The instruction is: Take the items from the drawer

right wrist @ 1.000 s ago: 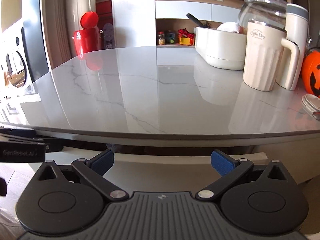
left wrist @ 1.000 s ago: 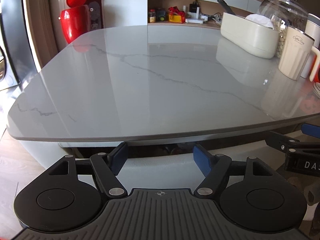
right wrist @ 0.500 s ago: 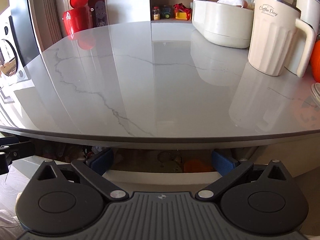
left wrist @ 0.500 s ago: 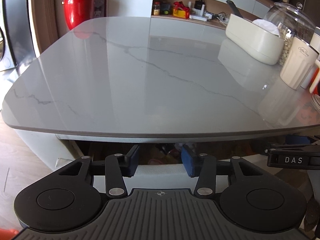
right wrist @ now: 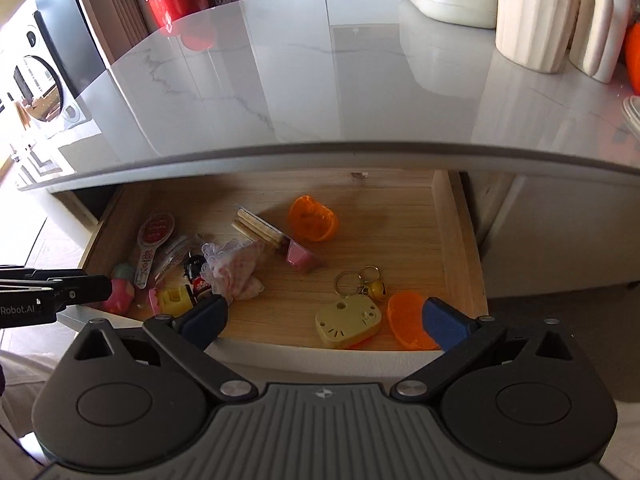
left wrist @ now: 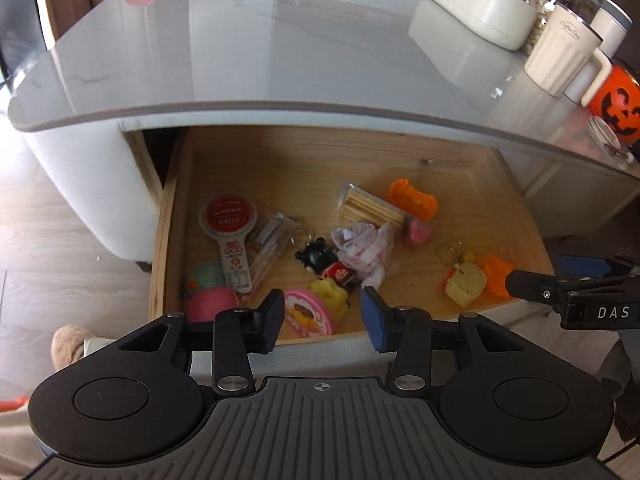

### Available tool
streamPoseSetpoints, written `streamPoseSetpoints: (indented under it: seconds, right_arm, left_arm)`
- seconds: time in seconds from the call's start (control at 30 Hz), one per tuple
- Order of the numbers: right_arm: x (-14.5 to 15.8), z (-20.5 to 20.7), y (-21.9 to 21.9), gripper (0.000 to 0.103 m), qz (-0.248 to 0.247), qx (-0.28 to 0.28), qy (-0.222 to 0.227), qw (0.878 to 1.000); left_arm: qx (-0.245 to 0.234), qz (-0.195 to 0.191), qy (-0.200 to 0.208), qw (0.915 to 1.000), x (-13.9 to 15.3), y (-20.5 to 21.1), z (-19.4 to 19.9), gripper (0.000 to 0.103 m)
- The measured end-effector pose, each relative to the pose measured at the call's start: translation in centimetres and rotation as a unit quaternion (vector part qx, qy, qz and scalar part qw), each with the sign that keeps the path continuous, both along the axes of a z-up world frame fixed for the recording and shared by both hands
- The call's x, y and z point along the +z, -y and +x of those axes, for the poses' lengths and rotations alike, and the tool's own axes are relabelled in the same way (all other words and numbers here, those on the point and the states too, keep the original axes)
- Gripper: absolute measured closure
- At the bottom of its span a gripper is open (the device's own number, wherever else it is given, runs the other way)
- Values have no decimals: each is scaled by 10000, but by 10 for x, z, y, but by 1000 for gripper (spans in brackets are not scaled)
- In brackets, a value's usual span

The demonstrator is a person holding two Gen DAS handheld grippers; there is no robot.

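The wooden drawer [left wrist: 516, 216] stands pulled out beneath the glossy grey marble-patterned bench [left wrist: 280, 52] and holds small items: a biscuit pack [left wrist: 370, 208], a crumpled wrapper [left wrist: 366, 248], a round-headed doll keyring [left wrist: 320, 260], a yellow cheese-shaped charm [right wrist: 348, 322] and orange plastic halves [right wrist: 312, 218]. The left gripper [left wrist: 322, 320] hovers above the drawer's front edge, fingers partly apart and closing on nothing. The right gripper [right wrist: 324, 320] hovers likewise, fingers wide, empty.

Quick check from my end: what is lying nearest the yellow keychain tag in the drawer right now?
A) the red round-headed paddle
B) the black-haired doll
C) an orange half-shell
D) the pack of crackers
C: in the right wrist view the orange half-shell lies right beside the yellow keychain tag near the front of the drawer.
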State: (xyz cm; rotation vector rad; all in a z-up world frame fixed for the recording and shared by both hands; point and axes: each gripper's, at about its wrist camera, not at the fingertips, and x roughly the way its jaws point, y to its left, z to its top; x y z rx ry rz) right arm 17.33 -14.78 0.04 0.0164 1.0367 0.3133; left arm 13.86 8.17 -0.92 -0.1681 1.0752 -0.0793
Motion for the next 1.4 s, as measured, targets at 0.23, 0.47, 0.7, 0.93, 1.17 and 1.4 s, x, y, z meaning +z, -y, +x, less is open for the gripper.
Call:
streamPoseSetpoints:
  seconds: [0.23, 0.47, 0.7, 0.93, 1.17, 1.4]
  right_arm:
    - [1, -40, 11, 0, 106, 78, -75, 9999]
    - [2, -44, 9, 0, 83, 2, 66, 9999]
    - [0, -38, 5, 0, -96, -78, 9, 9999]
    - [-4, -27, 9, 0, 67, 75, -262, 9996]
    - [-5, -32, 8, 0, 51, 65, -128, 9999]
    - [-5, -33, 9, 0, 80, 121, 2, 9999]
  left_arm:
    - [-26, -228, -2, 9997, 6, 1, -26, 59]
    - [-80, -385, -55, 9992, 3, 0, -15, 60]
    - [-311, -182, -44, 9993, 2, 7, -14, 63]
    - [-2609, 930, 23, 9609, 19, 23, 35, 67]
    - [-3154, 626, -1650, 9324, -17, 50, 99, 67]
    - [-3886, 1571, -2311, 8780, -66, 92, 95, 69]
